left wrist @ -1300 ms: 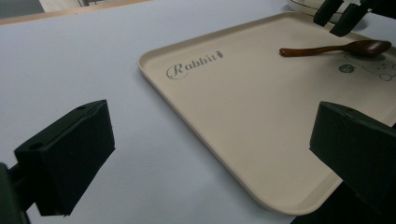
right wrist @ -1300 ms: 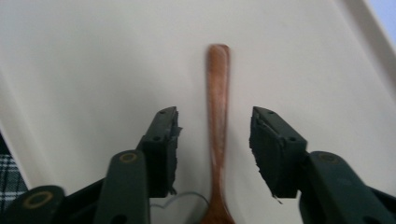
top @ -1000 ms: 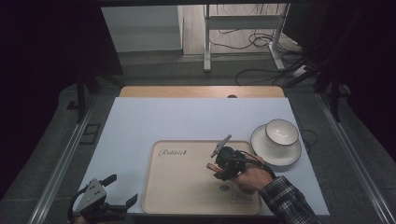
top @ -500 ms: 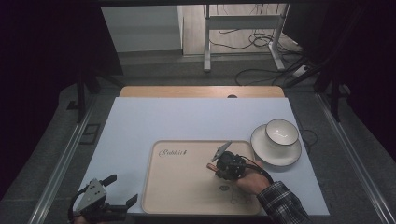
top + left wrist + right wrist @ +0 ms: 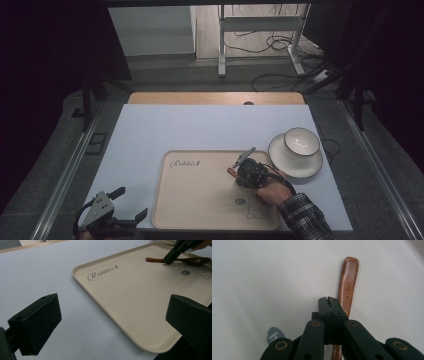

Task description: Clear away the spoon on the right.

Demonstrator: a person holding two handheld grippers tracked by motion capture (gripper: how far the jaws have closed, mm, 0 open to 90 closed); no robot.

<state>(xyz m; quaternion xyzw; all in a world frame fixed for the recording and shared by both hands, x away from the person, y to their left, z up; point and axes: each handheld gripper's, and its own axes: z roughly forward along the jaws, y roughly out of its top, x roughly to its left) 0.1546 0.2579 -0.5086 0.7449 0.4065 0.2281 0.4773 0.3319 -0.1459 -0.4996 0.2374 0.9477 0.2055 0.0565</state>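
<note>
A brown wooden spoon (image 5: 197,261) lies on the beige tray (image 5: 200,200), near its right side, and its handle (image 5: 347,282) runs past my right gripper's tips. My right gripper (image 5: 240,176) points down at the handle with its jaws pressed together and nothing visible between them. Its tips (image 5: 169,260) rest at the handle's left side (image 5: 329,300). My left gripper (image 5: 131,202) sits at the table's front left, off the tray. Its jaws stand wide apart (image 5: 113,307) with nothing between them.
A white bowl (image 5: 301,141) stands on a white saucer (image 5: 295,165) just right of the tray. The tray lies on a pale mat (image 5: 200,125) and bears the word "Rabbit" (image 5: 102,272) and a small bear drawing (image 5: 255,210).
My right gripper has sunk a little toward the tray and the spoon's handle. The left gripper has stayed where it was.
</note>
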